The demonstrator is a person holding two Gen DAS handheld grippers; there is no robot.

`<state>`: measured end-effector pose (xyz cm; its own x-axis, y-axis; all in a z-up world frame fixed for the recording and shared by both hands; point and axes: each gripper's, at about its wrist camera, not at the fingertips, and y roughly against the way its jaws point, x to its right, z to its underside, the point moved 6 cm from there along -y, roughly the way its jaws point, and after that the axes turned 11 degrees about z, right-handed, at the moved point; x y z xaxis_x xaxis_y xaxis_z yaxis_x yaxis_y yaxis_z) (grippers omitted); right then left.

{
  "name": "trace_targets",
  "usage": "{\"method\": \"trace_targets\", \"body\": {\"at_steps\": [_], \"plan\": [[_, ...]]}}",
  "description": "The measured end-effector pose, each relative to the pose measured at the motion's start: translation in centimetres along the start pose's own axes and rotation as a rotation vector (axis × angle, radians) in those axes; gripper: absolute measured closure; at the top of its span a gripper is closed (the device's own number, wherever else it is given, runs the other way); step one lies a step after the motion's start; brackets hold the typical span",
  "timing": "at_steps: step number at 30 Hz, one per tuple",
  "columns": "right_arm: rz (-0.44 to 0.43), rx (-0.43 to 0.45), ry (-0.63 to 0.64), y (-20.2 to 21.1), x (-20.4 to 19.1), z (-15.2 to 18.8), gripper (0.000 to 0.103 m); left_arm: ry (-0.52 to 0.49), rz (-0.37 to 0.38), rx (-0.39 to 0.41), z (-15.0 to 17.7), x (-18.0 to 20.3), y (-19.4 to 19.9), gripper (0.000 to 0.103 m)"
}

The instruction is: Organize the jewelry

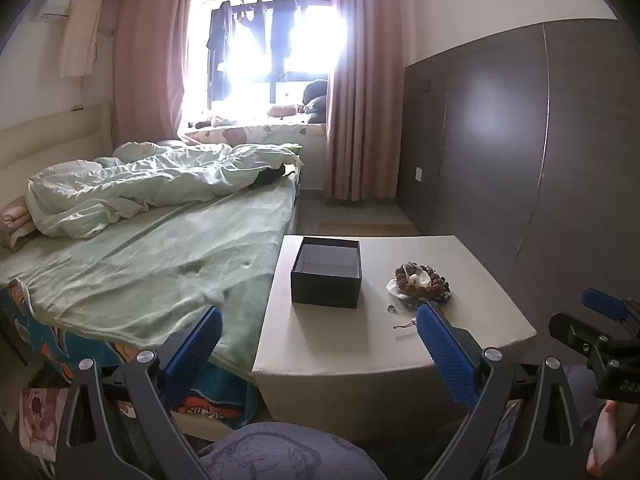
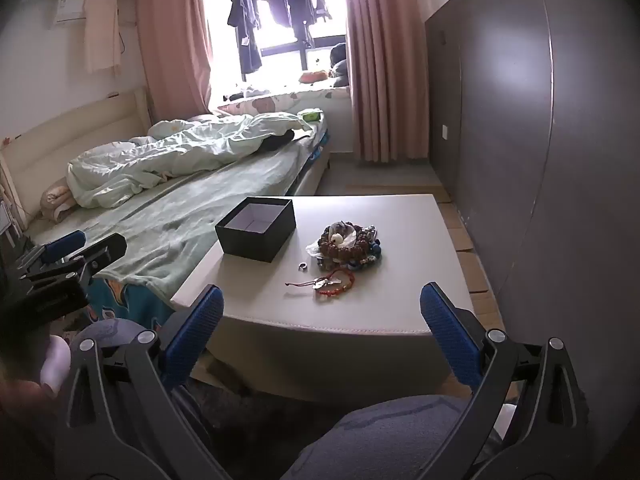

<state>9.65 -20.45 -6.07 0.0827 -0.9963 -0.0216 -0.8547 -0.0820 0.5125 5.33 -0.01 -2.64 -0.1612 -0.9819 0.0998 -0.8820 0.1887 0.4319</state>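
Hovering L hand-held gripper (image 1: 316, 340) & R hand-held gripper (image 2: 322, 320) jaws apart, black box (image 2: 256, 229) unlabelled

1. The tabletop (image 2: 360, 300) looks like smooth, pale leather-like covering with a stitched edge, faintly sheened.
2. The box (image 2: 256, 236) is matt black card, paler inside.
3. The fingers (image 2: 448, 344) carry blue, rough-textured pads on matt black plastic arms with shiny metal bolts.
4. The beads (image 2: 352, 246) look knobbly and brown.
5. The ring (image 2: 303, 267) is shiny metal.
6. The bed (image 1: 132, 264) has soft, rumpled green cloth.
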Motion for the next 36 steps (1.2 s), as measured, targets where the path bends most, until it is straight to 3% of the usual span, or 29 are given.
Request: {"method": "trace_targets", "body": {"at_steps": [36], "plan": [[0.003, 0.008, -0.021, 0.26, 0.49, -0.1, 0.005, 0.016, 0.019, -0.002, -0.15, 0.09, -0.17, 0.009]]}}
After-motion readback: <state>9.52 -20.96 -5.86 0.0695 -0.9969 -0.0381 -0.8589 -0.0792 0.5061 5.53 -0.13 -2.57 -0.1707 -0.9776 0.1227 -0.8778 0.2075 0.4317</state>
